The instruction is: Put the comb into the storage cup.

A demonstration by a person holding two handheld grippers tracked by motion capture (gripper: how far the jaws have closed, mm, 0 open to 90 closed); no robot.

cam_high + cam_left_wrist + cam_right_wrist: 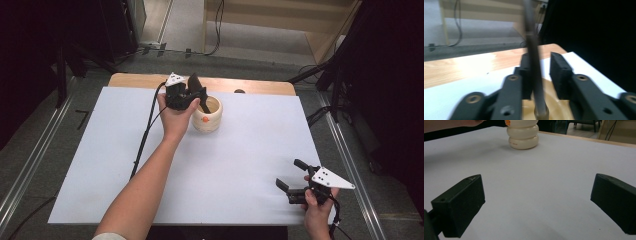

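A cream ridged pot (212, 121) with a small orange mark stands on the white sheet toward the far middle of the table. A dark long-handled utensil (204, 105) stands in it, leaning up out of the rim. My left gripper (200, 98) hovers at the pot's far left rim. In the left gripper view the utensil's shaft (533, 62) lies against one jaw, with a gap to the other, so the left gripper (540, 60) is open around it. My right gripper (289, 173) rests open near the front right corner, facing the pot (523, 136), with nothing between its fingers (540, 202).
The white sheet (225, 160) covers most of a wooden table whose bare strip (135, 80) shows at the far edge. A black cable (145, 135) trails from the left gripper across the sheet. Dark stands and floor cables surround the table.
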